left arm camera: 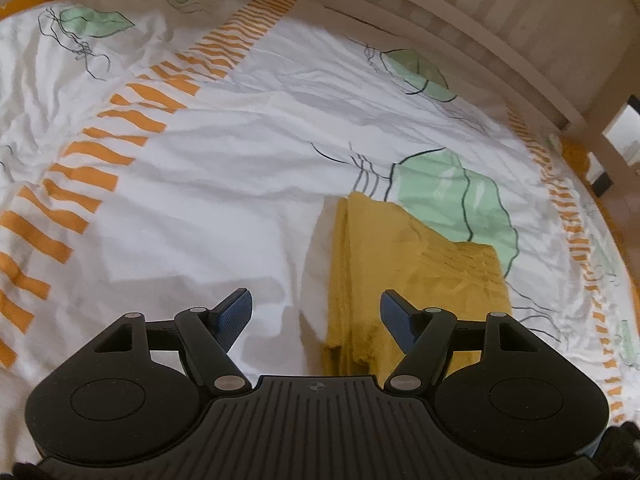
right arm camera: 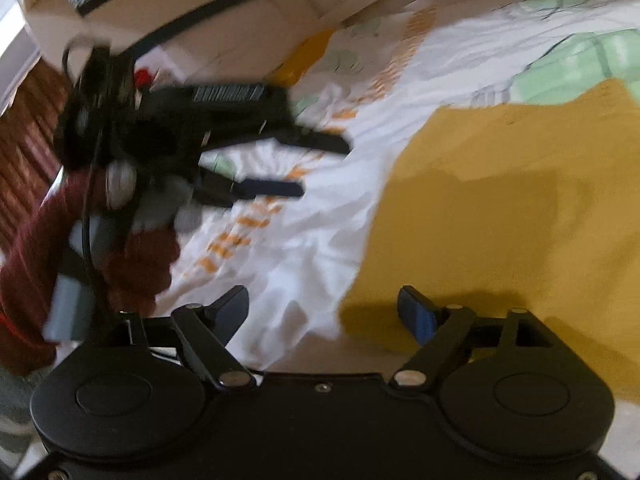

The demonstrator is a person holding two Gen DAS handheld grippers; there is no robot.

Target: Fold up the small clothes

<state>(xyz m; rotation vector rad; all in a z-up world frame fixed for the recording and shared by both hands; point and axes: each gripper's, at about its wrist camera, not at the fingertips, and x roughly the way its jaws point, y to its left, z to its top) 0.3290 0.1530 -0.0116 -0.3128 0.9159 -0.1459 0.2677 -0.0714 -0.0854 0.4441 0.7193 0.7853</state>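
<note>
A mustard-yellow garment (left arm camera: 404, 272) lies folded on the white bedspread (left arm camera: 224, 184), with a white layer showing along its left edge. My left gripper (left arm camera: 316, 316) is open and empty, hovering above the garment's near left edge. In the right wrist view the same yellow garment (right arm camera: 500, 208) fills the right side. My right gripper (right arm camera: 324, 312) is open and empty over its left edge. The left gripper (right arm camera: 316, 168) shows there too, blurred, open above the bedspread (right arm camera: 304, 248).
The bedspread has orange stripe bands (left arm camera: 132, 120) and green leaf prints (left arm camera: 452, 196). A pale wooden bed frame (left arm camera: 460, 32) runs along the far side. A dark red sleeve (right arm camera: 36, 240) holds the left gripper. A white cabinet (right arm camera: 180, 8) stands beyond the bed.
</note>
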